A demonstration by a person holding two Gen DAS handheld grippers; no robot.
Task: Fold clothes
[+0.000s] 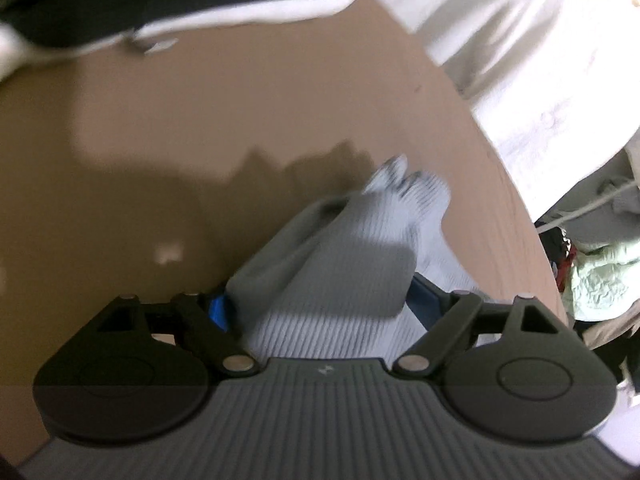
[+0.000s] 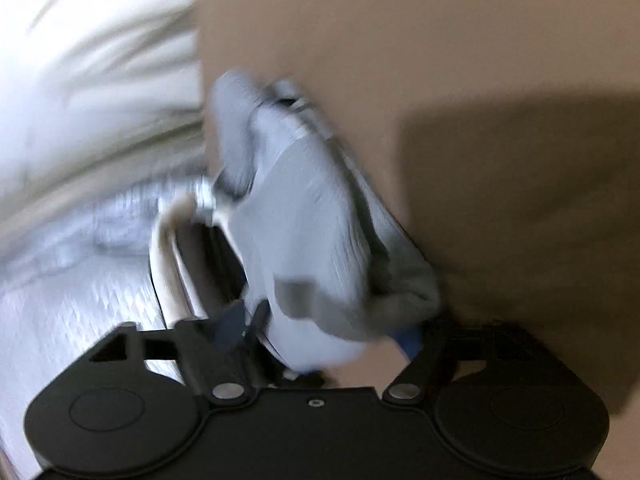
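Note:
A light grey ribbed sock (image 1: 352,248) lies between the blue-padded fingers of my left gripper (image 1: 320,304), above the tan table (image 1: 200,120). The fingers stand apart with the sock draped over them, so the grip is unclear. In the right wrist view a grey sock (image 2: 316,232) fills the space between the fingers of my right gripper (image 2: 328,344); this view is blurred. A blue finger pad (image 2: 412,344) shows under the cloth at the right. Whether the jaws pinch the sock is hidden.
White cloth (image 1: 500,40) lies at the table's far right edge, and a dark and white garment (image 1: 120,12) at the back left. A pale green garment (image 1: 600,280) lies off the table to the right. White fabric (image 2: 80,100) is at the left in the right wrist view.

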